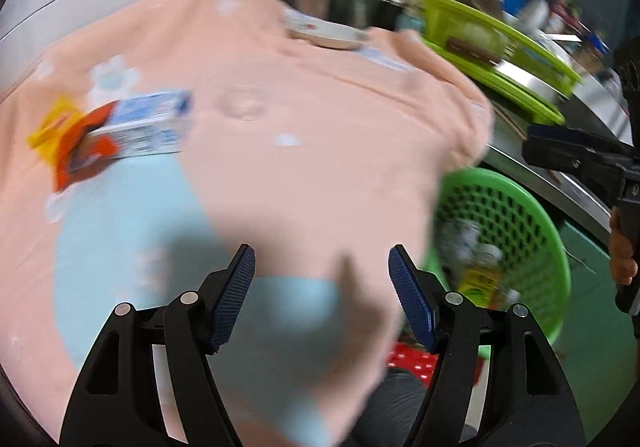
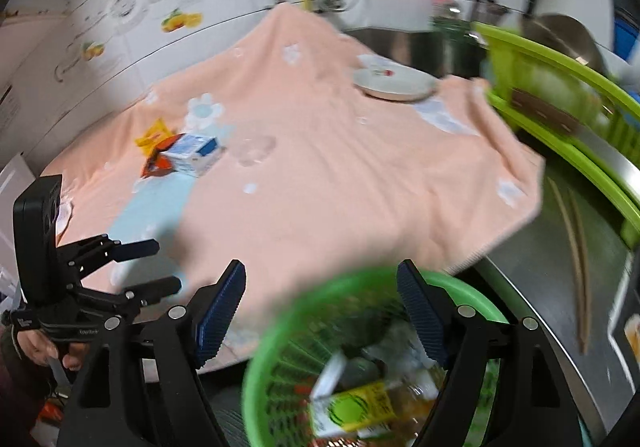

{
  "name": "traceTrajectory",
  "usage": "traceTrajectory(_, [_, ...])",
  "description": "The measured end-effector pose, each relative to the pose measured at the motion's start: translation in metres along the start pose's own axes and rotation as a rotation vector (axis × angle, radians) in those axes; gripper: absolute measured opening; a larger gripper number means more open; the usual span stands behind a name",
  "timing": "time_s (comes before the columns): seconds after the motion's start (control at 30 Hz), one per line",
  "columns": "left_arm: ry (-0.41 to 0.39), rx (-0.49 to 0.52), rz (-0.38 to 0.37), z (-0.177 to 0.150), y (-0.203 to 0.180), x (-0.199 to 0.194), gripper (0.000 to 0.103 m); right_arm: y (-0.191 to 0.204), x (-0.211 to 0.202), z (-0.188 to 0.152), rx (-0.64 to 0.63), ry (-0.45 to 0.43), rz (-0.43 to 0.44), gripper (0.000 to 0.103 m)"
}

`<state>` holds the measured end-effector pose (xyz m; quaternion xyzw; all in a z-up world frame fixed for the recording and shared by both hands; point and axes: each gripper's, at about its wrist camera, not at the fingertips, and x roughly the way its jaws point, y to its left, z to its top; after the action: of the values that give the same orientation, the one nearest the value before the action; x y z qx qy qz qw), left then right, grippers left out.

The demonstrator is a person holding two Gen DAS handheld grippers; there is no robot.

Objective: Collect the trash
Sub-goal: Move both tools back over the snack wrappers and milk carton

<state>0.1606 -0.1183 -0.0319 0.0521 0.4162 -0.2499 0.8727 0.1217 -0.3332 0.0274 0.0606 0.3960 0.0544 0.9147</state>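
Nearest the lens in each wrist view are the blue ribbed pads of that camera's own tool: the left gripper point(image 1: 322, 295) and the right gripper point(image 2: 322, 311) both stand with jaws spread wide and nothing between the pads. Just below the right gripper sits a green perforated basket point(image 2: 280, 331), holding a yellow-and-green carton point(image 2: 356, 409) and other blurred refuse, possibly a bottle; the basket stands at the near edge of the counter, beside the overhanging hem of a peach flower-printed cloth point(image 2: 340, 187). Farther out on the cloth, to the left, lies a blue-and-white carton point(image 2: 192, 153) on its side, touching an orange wrapper point(image 2: 154, 165) and a yellow wrapper point(image 2: 152, 135). Near the cloth's far right edge rests a white plate point(image 2: 394, 83). To the right of the cloth, a lime-green dish rack point(image 2: 560, 87) stands on the steel counter point(image 2: 540, 287), where a pair of chopsticks point(image 2: 576, 267) lies.
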Motion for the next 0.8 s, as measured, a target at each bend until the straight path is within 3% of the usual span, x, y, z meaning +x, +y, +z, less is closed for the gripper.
traceTrajectory(0.2, [-0.021,-0.125,0.098,0.004,0.073,-0.012,0.069,0.042,0.035,0.032,-0.079,0.023,0.075,0.077])
traceTrajectory(0.47, [-0.025,-0.181,0.292,0.018,0.163,-0.009,0.069,0.090,0.076,0.060,-0.148,0.057,0.135,0.078])
traceTrajectory(0.63, [-0.009,-0.155,0.366,0.033,0.197,0.011,0.072,0.111,0.095,0.069,-0.196,0.076,0.141,0.078])
traceTrajectory(0.8, [0.010,-0.097,0.389,0.047,0.212,0.032,0.078,0.122,0.111,0.079,-0.232,0.091,0.141,0.080])
